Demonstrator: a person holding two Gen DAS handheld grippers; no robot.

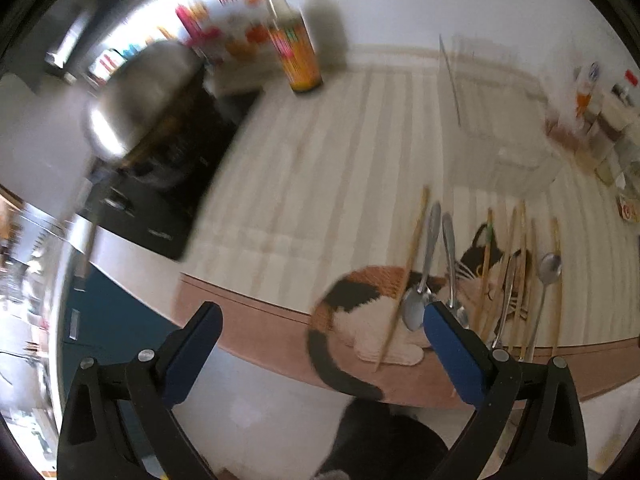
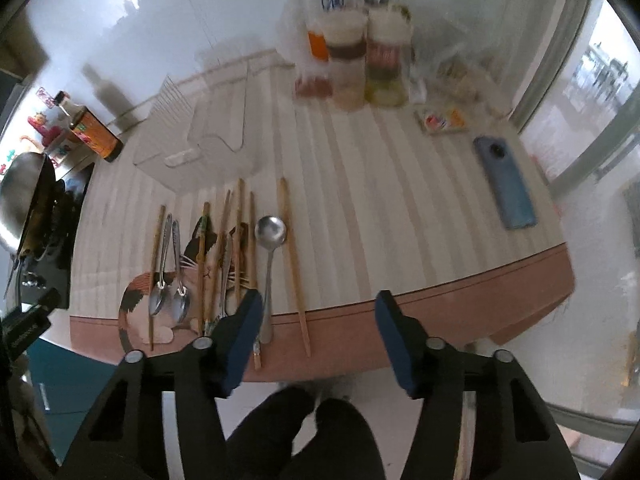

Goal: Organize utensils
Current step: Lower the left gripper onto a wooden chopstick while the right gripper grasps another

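Observation:
Several wooden chopsticks (image 2: 294, 264), two small metal spoons (image 2: 159, 272), a fork (image 2: 225, 276) and a long metal ladle (image 2: 270, 236) lie side by side on a striped mat with a cat picture (image 2: 136, 304). They also show in the left wrist view: spoons (image 1: 424, 280), chopsticks (image 1: 408, 276), ladle (image 1: 549, 270). A clear plastic organizer tray (image 2: 200, 140) stands behind them. My right gripper (image 2: 318, 308) is open and empty above the table's front edge, right of the ladle handle. My left gripper (image 1: 322, 318) is open and empty, left of the utensils.
A sauce bottle (image 2: 94, 128) stands at the back left beside a black stove with a steel wok (image 2: 24, 200). Bottles and jars (image 2: 360, 56) stand at the back. A blue phone (image 2: 506, 182) lies at the right. My legs show below the table edge.

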